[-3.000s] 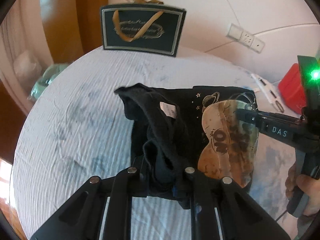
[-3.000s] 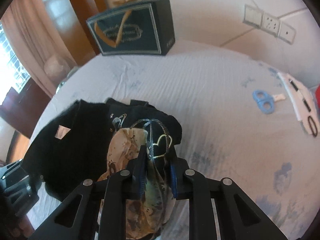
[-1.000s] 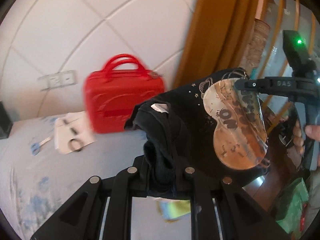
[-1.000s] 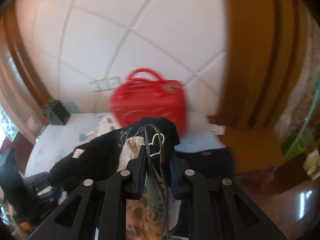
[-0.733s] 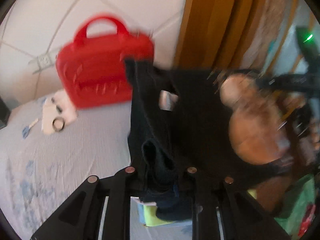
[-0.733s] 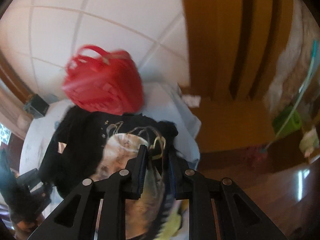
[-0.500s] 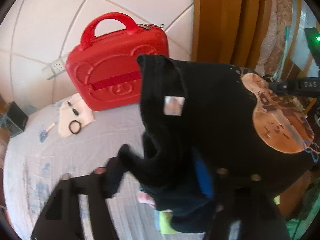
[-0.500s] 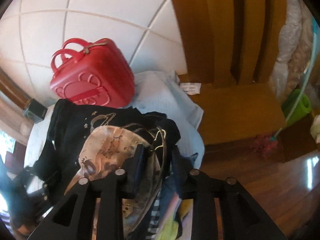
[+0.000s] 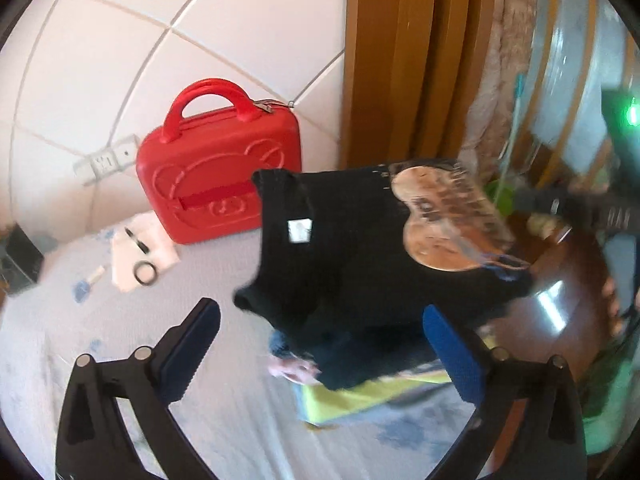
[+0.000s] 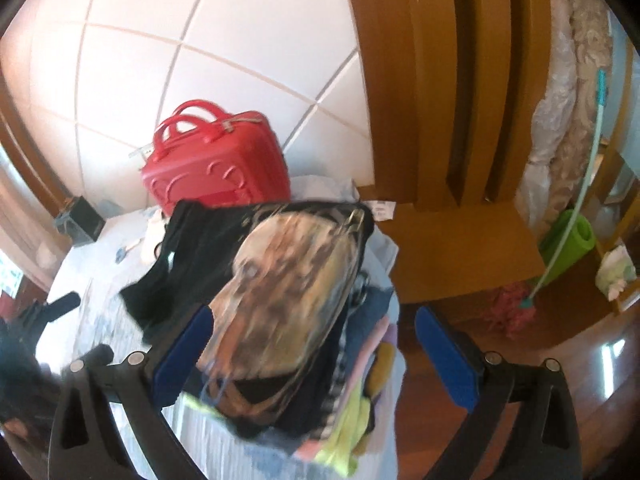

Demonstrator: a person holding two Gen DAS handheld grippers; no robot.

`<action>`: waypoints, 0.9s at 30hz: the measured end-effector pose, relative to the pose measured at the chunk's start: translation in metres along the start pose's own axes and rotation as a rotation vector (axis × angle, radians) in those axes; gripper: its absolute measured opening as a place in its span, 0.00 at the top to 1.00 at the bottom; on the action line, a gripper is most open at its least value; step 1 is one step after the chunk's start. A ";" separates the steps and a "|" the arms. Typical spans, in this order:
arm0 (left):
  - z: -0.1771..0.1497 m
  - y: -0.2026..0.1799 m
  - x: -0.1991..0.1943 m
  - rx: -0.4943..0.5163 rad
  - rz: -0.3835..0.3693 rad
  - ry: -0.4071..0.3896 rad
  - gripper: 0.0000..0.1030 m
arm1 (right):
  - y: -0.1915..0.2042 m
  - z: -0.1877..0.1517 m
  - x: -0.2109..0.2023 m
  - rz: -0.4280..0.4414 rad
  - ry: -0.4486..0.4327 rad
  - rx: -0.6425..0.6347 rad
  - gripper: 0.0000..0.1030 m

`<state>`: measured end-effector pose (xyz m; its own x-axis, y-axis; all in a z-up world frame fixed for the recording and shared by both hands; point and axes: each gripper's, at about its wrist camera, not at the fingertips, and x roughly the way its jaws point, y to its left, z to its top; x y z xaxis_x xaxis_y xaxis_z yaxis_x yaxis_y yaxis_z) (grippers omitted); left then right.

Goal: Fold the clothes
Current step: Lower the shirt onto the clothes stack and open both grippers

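A folded black T-shirt point(image 9: 360, 256) with a tan printed graphic lies on top of a pile of folded clothes point(image 9: 360, 396) at the bed's corner. It also shows in the right wrist view point(image 10: 280, 288), blurred, over the stack point(image 10: 352, 400). My left gripper point(image 9: 320, 356) is open, its blue pads on either side of the shirt and apart from it. My right gripper point(image 10: 312, 356) is open too, with the shirt between its spread fingers. The right gripper's body shows in the left wrist view point(image 9: 576, 208).
A red hard case point(image 9: 220, 184) stands on the bed point(image 9: 120, 360) against the white tiled wall. White papers with a black ring point(image 9: 140, 256) lie left of it. Wooden panelling point(image 10: 440, 100) and a dark wood floor point(image 10: 580, 360) lie to the right.
Both grippers carried the folded black shirt from the middle of the bed to the clothes pile at its corner. Both have opened and let go; the shirt now rests on the pile.
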<state>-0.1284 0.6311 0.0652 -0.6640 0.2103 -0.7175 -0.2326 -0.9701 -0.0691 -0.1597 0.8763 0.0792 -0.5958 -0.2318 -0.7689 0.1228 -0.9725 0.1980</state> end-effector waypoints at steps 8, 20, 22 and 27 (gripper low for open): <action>-0.025 -0.020 -0.030 0.018 0.036 0.029 0.00 | 0.032 -0.063 -0.015 -0.047 0.032 -0.039 0.01; -0.043 -0.025 -0.037 0.044 0.068 0.069 0.00 | 0.044 -0.093 -0.023 -0.103 0.024 -0.022 0.01; -0.044 -0.026 -0.039 0.052 0.078 0.066 0.00 | 0.045 -0.095 -0.023 -0.109 0.027 -0.022 0.01; -0.045 -0.026 -0.041 0.050 0.074 0.069 0.00 | 0.046 -0.096 -0.025 -0.109 0.028 -0.020 0.01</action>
<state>-0.0630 0.6424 0.0650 -0.6304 0.1281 -0.7656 -0.2211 -0.9751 0.0188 -0.0627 0.8351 0.0495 -0.5844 -0.1250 -0.8018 0.0745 -0.9922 0.1004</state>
